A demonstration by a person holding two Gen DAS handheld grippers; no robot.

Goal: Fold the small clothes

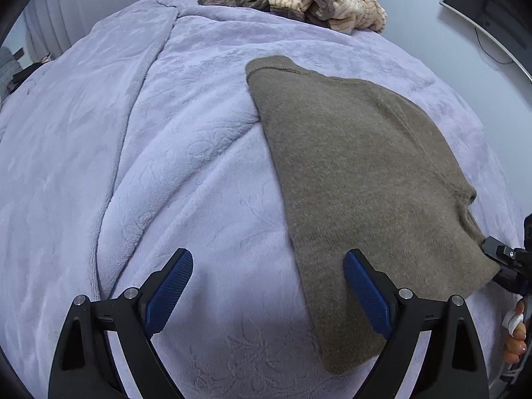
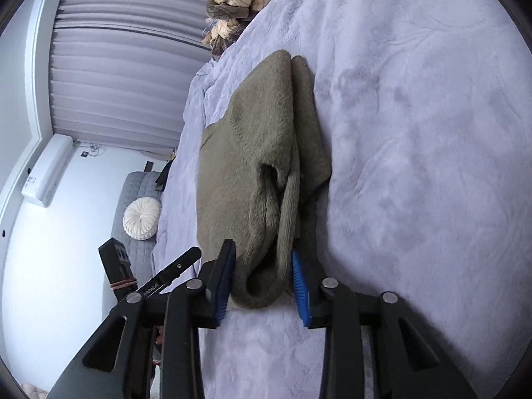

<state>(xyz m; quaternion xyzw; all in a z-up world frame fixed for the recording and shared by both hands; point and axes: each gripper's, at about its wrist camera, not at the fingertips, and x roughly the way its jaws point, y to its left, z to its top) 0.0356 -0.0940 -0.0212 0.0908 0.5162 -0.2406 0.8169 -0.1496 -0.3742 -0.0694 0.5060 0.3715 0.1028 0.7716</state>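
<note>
L gripper [image 1: 267,291] wide, empty; only R view shows R gripper [image 2: 262,286] pinching sweater [image 2: 259,153] – bunched.

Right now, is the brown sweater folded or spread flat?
Folded: the brown sweater lies doubled on the bed, with stacked layers bunched between the right tongs.

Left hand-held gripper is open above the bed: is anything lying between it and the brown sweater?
Nothing visible. The left hand-held gripper hangs open over bare lilac blanket, and the brown sweater begins right at its right finger, with its near edge free. The right hand-held gripper already pinches the sweater's corner on the far side.
</note>
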